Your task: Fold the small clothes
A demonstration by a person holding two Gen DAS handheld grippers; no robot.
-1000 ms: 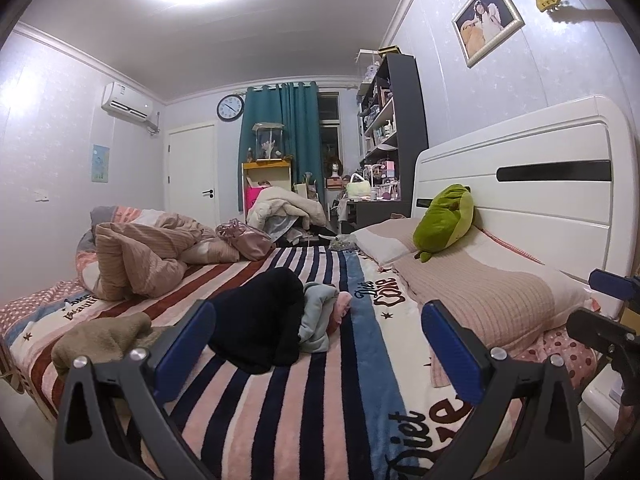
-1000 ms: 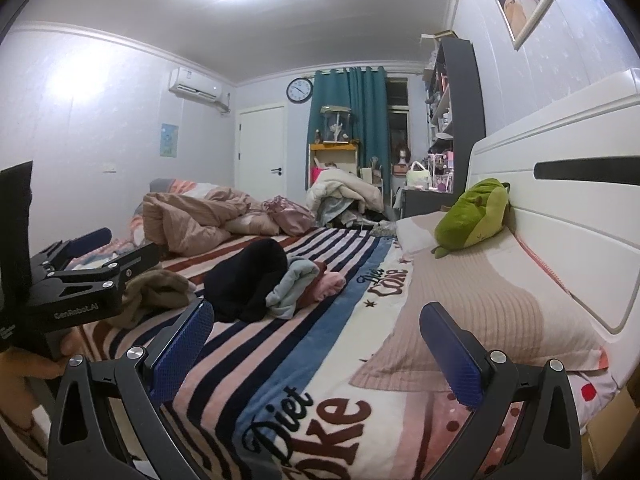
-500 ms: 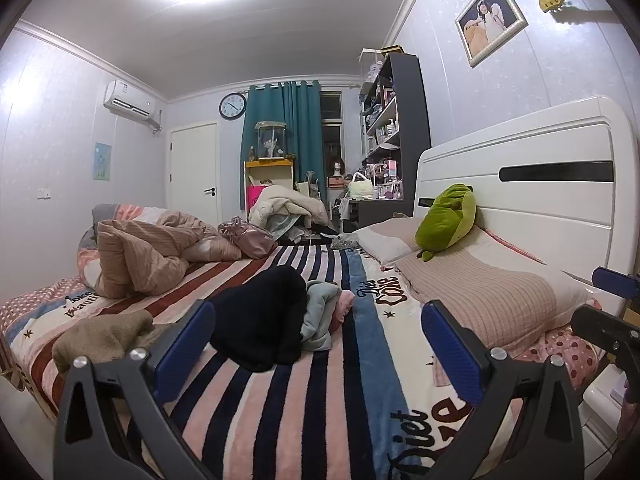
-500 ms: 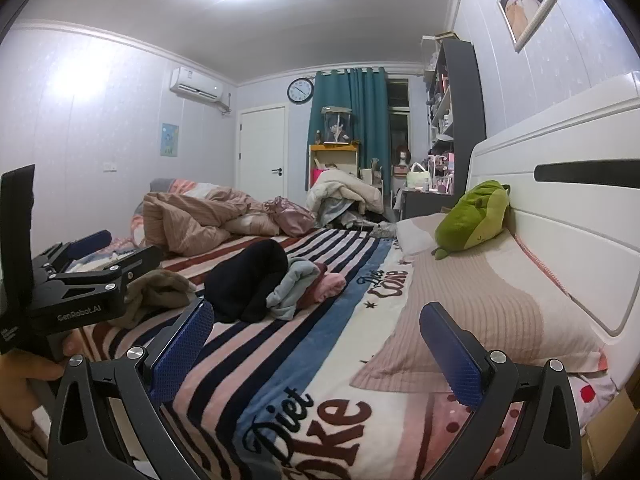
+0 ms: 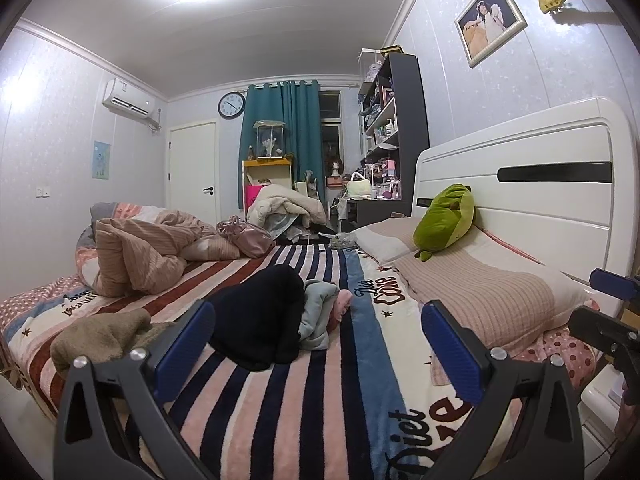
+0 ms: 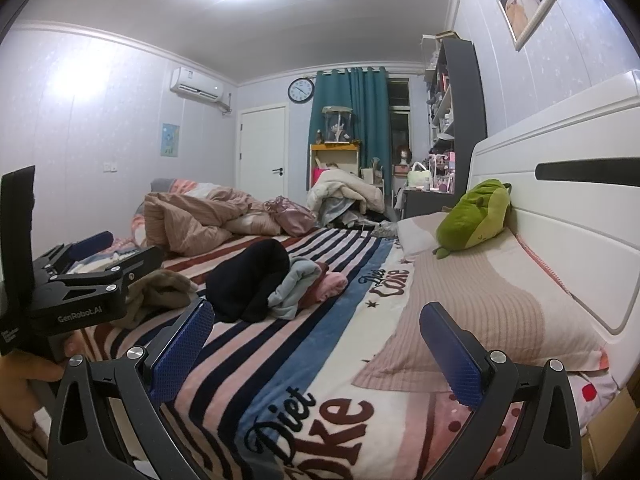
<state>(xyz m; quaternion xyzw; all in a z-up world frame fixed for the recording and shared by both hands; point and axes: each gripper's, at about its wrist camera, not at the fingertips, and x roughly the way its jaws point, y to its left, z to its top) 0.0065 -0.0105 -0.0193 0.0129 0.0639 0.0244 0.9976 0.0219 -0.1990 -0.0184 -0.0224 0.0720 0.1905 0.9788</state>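
Right wrist: left tool (image 6: 94, 254) reads "GenRobot.AI".

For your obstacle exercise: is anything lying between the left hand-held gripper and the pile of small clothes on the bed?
Nothing visible: only bare striped blanket lies between the open left hand-held gripper and the clothes pile.

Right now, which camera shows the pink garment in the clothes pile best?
The right wrist view: the pink garment lies exposed beside the grey-blue garment. In the left wrist view only a pink sliver peeks from behind the grey-blue one.
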